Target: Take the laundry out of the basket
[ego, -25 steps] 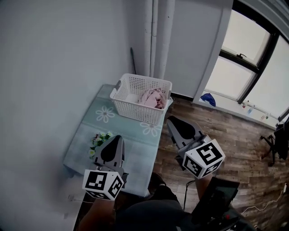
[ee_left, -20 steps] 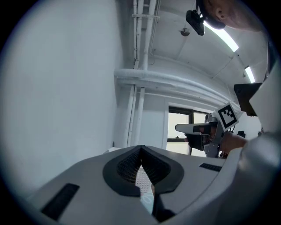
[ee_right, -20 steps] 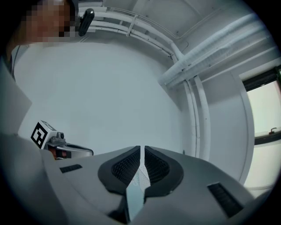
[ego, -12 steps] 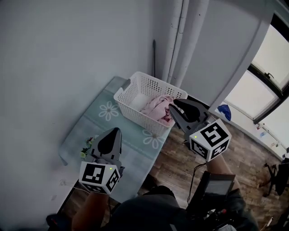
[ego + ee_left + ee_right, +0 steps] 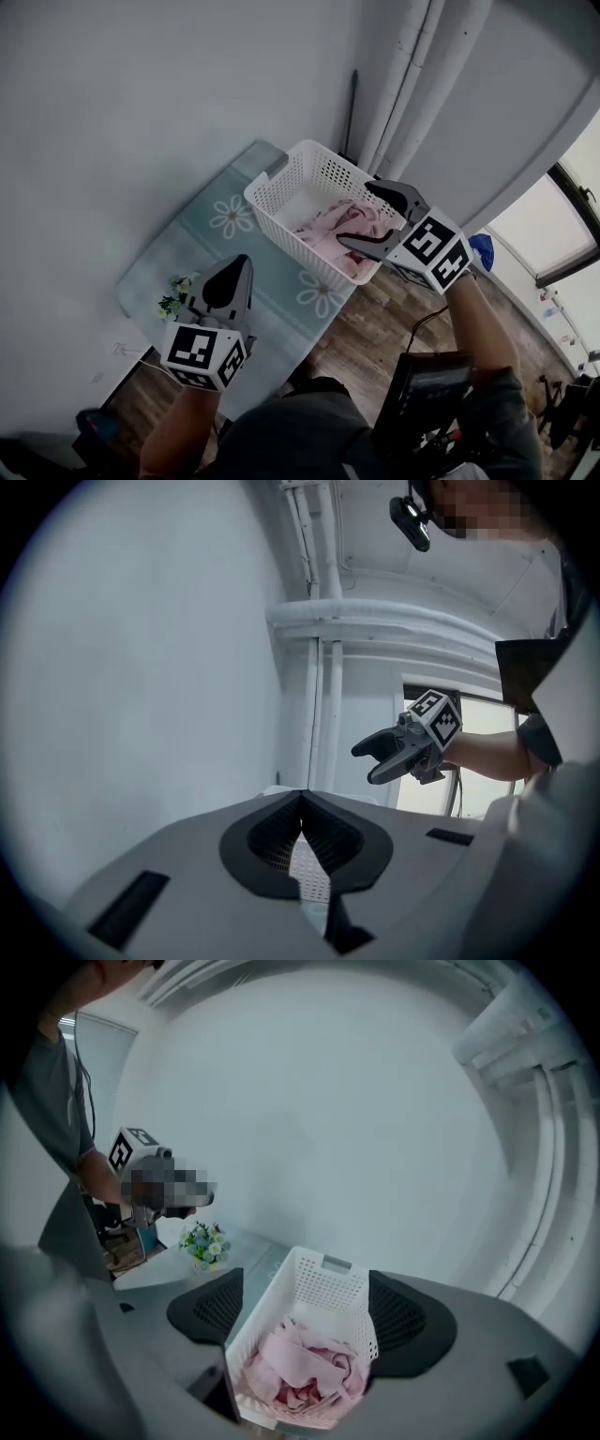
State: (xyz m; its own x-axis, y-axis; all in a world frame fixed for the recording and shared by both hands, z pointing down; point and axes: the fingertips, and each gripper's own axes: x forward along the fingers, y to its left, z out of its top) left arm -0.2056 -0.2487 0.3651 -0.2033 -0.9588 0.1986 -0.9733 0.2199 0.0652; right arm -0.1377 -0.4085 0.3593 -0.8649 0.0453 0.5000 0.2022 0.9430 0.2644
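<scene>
A white mesh laundry basket (image 5: 281, 192) stands at the far end of the table, with pink laundry (image 5: 328, 230) bunched inside it. My right gripper (image 5: 359, 215) hovers above the basket's near right corner. Its jaws are opening and nothing is between them. In the right gripper view the basket (image 5: 323, 1293) and the pink laundry (image 5: 305, 1372) lie below, framed by the spread pads (image 5: 211, 1312). My left gripper (image 5: 236, 265) is shut and empty over the table's near part, well short of the basket. The left gripper view shows the right gripper (image 5: 375, 759) up ahead.
The table (image 5: 178, 248) wears a pale green cloth with daisy prints. A small bunch of flowers (image 5: 172, 300) stands at its near left, beside my left gripper. White pipes (image 5: 412, 66) run up the wall behind the basket. Wooden floor (image 5: 375, 323) lies to the right.
My right gripper has risen from beside the table's edge to above the basket and has gone from shut to open. The left gripper has stayed roughly in place.
</scene>
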